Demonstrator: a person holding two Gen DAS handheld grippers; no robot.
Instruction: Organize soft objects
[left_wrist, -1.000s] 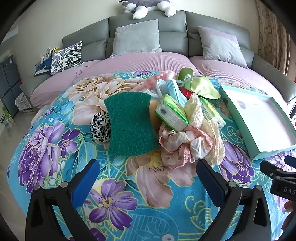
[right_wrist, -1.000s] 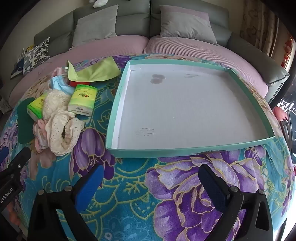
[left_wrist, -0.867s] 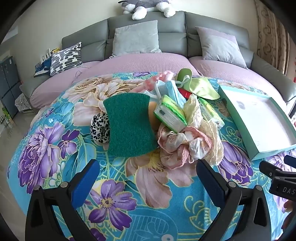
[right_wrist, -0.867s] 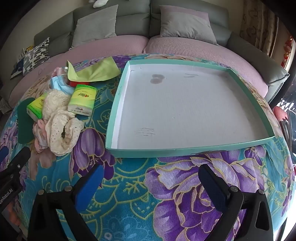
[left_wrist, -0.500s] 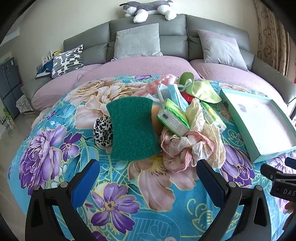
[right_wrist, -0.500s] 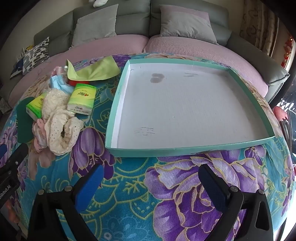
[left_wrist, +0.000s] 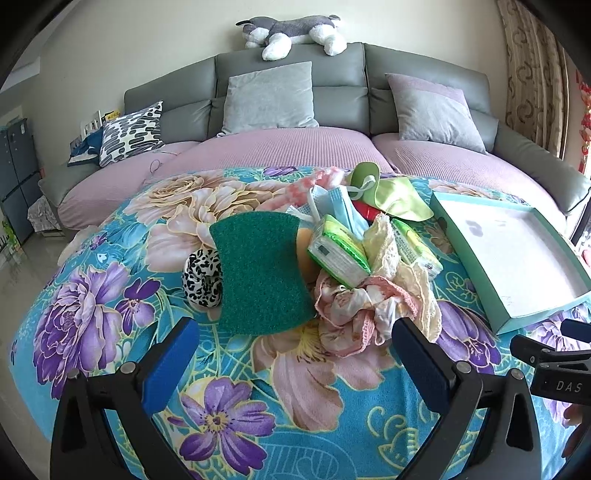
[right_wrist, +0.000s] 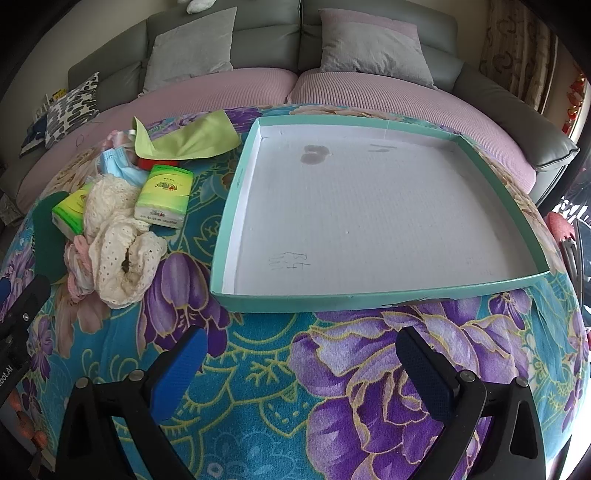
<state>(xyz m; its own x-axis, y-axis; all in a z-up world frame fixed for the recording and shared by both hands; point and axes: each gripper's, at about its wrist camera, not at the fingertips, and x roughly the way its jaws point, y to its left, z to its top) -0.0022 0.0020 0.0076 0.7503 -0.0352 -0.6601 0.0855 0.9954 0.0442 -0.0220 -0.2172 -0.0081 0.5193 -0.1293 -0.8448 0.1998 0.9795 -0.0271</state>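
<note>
Left claw (left_wrist: 295, 350) gapes empty facing the sponge (left_wrist: 260, 273) heap; right claw (right_wrist: 303, 360) gapes empty before the bare tray (right_wrist: 236, 184), ready for sorting.

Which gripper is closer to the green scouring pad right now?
Left. The left gripper is open just short of the green scouring pad, which lies straight ahead. The right gripper, also open, faces the tray; the pad lies off to its left.
</note>
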